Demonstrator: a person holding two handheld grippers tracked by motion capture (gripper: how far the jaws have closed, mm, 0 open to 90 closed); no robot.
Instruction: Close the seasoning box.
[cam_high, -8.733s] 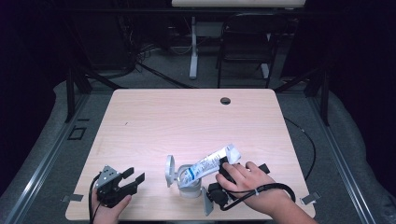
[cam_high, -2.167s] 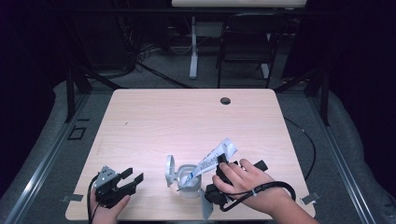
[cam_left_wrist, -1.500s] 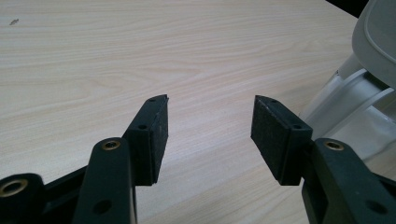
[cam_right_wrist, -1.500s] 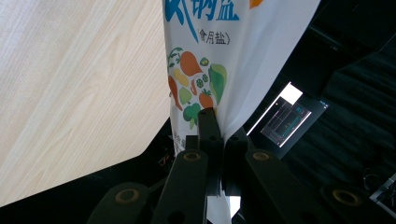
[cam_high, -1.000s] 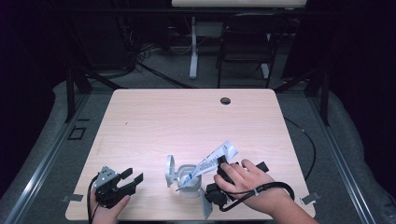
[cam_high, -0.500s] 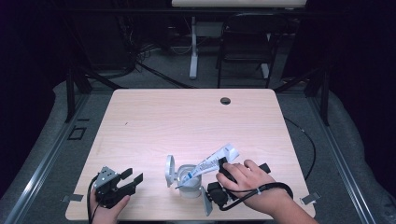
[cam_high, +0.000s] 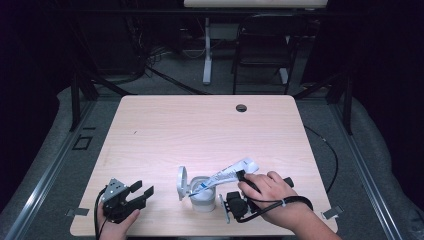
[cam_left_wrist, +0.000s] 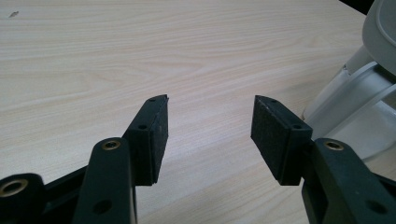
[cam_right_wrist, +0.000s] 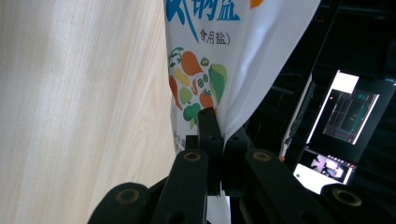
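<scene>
Since the earliest frame my right claw has tipped the white printed salt bag lower, its mouth now over the white round plastic container with the flipped-up lid. The jaws are clamped tight on the bag's edge. My left claw rests open and empty, the container just beyond its right jaw.

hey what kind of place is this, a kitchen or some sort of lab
Most likely a lab or recording studio, not a kitchen: a bare wooden table on a dark floor with cables, a lit computer monitor to one side, and handheld grippers working a salt bag over a white container.
</scene>
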